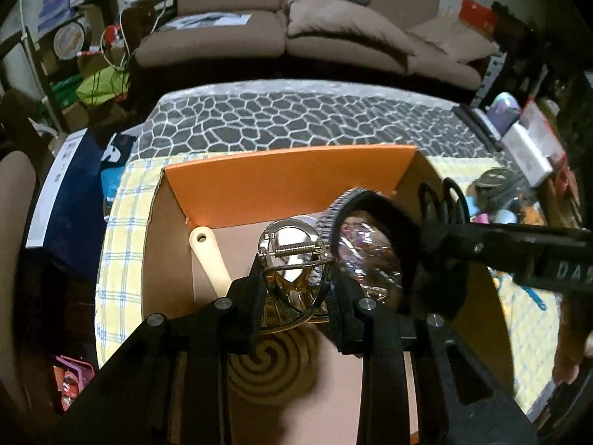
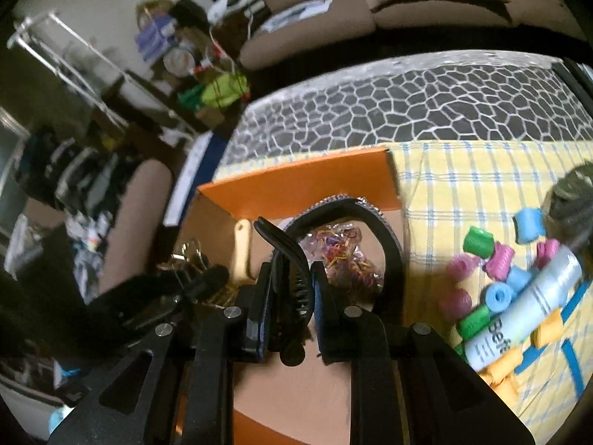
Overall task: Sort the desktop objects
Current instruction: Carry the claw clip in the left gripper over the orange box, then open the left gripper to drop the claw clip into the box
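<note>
Closest to the left wrist lens, the left gripper (image 1: 296,289) has its jaws pinched on a gold hair claw clip (image 1: 292,259), spring coil on top, hanging over the open cardboard box (image 1: 166,244). Left of the clip, a cream plastic handle (image 1: 209,259) with a hole in its end lies on the box floor, and beneath the jaws a flat brown spiral coil (image 1: 274,367) rests there too. Rising behind is the orange flap (image 1: 289,181) of the box. Moving right, a clear bag of small coloured elastics (image 1: 370,256) sits inside, ringed by a black headband (image 1: 370,204) with a studded outer edge. Further right, the right gripper (image 1: 437,218) reaches in from the side, and a hand (image 1: 570,348) shows at the edge.

Over to the right wrist view: at the left, the gold clip (image 2: 189,256) peeks out beside the other gripper. In the centre, the right gripper (image 2: 292,289) is clamped on a black toothed hair clip (image 2: 292,285), its curved tip sticking up past the fingertips (image 2: 326,282), held above the box (image 2: 207,218). Beyond it sit the headband (image 2: 389,237) and the elastics bag (image 2: 341,256). To the right, outside the box, the yellow checked cloth (image 2: 463,185) carries a heap of foam hair rollers (image 2: 493,259) in pink, green, blue and yellow, with a white bottle (image 2: 530,304) lying across them.
</note>
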The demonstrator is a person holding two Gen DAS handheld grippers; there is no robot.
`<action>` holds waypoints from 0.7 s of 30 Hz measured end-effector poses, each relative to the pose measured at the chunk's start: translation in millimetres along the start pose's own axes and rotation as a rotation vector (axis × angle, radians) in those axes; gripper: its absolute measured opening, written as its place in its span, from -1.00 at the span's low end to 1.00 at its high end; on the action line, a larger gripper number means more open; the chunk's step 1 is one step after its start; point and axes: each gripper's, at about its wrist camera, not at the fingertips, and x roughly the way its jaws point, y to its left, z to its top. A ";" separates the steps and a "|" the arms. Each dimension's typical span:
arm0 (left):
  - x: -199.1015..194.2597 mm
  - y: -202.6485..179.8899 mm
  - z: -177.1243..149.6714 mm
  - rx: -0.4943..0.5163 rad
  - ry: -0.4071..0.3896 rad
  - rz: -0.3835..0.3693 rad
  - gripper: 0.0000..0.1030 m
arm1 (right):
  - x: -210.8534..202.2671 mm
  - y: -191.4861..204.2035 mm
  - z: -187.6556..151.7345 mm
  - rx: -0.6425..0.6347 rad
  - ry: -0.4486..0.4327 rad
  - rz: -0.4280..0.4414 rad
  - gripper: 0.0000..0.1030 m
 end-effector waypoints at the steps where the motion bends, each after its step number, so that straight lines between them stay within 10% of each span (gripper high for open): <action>1: 2.2 1.3 1.3 0.000 0.004 0.010 -0.48 | 8.4 1.7 1.8 -0.011 0.017 -0.024 -0.64; 12: 35.5 18.3 18.6 -0.031 0.053 0.056 -0.47 | 49.9 0.6 9.1 -0.023 0.098 -0.141 -0.63; 21: 14.7 29.2 25.3 -0.062 -0.003 0.060 -0.05 | 33.5 1.1 13.2 -0.006 0.058 -0.140 -0.28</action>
